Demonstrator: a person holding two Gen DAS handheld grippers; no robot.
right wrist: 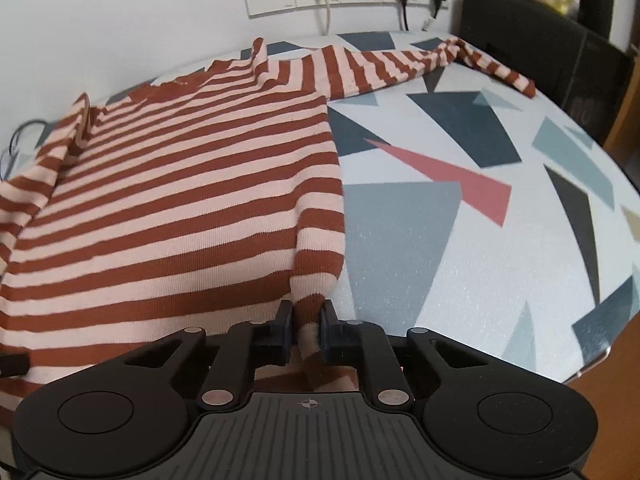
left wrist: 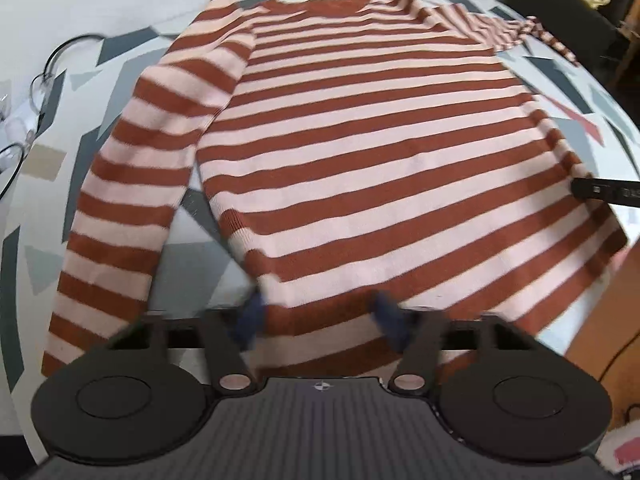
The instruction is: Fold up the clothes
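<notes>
The right gripper [right wrist: 307, 326] has its dark pads pinched tight on the near right hem corner of the rust-and-pale-pink striped knit sweater [right wrist: 180, 200]. The left gripper [left wrist: 318, 322] straddles the hem near the other corner, jaws partly apart; blur hides whether the pads press the cloth. The sweater lies flat on the white table with grey, blue and pink triangles [right wrist: 460, 240], its long axis running from the hem away to the neckline by the wall. One sleeve [left wrist: 120, 200] lies alongside the body; the other sleeve [right wrist: 420, 64] stretches sideways.
</notes>
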